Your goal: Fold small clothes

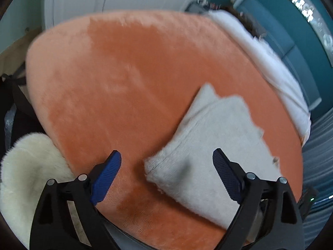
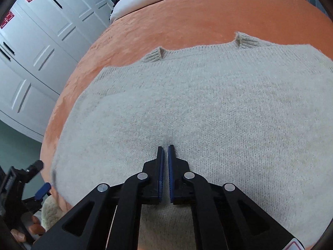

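1 cream-grey knitted garment [image 2: 197, 108] lies flat on the orange plush bed cover [image 2: 208, 12], filling the middle and lower part of the right wrist view; in the left wrist view the same garment [image 1: 212, 145] sits in the lower right of the frame as a compact rectangle with a doubled near edge. 2 ribbed cuffs [image 2: 247, 40] poke out along its far edge in the upper middle of the right wrist view, which suggests the sleeves are already tucked under or behind the body. By that reading the folding is well along: the sides look turned in, and at least 1 more fold, bringing one end over the other, seems left, though the layers underneath cannot be seen.

Down at the bottom centre of its own view, the right gripper [image 2: 165, 148] has its blue pads drawn together with only a sliver between them and nothing caught there; its tips rest on or just above the knit. The left gripper [image 1: 166, 156] stands spread wide, straddling the garment's near corner without pressing it.

Beyond the garment, a fluffy off-white cushion [image 1: 27, 170] shows at lower left, a white duvet [image 1: 270, 62] lies along the bed's upper right edge, and white panelled wardrobe doors [image 2: 41, 41] fill the upper left.
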The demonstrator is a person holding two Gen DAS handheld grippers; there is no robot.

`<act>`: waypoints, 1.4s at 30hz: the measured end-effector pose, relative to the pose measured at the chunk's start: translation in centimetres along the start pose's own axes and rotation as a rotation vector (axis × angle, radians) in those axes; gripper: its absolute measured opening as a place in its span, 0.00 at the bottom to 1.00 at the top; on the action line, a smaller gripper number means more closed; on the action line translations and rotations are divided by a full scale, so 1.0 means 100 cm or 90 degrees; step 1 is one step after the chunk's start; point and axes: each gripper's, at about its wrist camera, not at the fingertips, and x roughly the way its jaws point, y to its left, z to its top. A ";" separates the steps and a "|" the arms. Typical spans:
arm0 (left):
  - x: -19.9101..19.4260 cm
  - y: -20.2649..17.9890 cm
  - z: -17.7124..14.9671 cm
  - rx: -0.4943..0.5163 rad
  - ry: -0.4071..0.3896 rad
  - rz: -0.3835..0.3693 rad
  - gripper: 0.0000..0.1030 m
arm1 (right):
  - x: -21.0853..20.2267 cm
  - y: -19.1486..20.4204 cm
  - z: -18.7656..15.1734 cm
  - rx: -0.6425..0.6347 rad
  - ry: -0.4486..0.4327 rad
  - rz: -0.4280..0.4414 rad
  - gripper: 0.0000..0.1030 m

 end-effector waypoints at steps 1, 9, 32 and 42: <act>0.014 0.005 -0.002 -0.024 0.030 -0.007 0.84 | 0.001 -0.001 0.000 0.001 0.002 0.003 0.01; 0.023 -0.009 -0.003 -0.035 0.027 -0.030 0.31 | 0.011 0.008 0.004 -0.032 -0.009 -0.018 0.00; -0.014 -0.291 -0.168 0.475 0.115 -0.285 0.27 | -0.159 -0.154 -0.071 0.181 -0.150 0.006 0.35; -0.035 -0.231 -0.188 0.561 0.051 -0.215 0.87 | -0.187 -0.157 -0.076 0.201 -0.167 0.067 0.76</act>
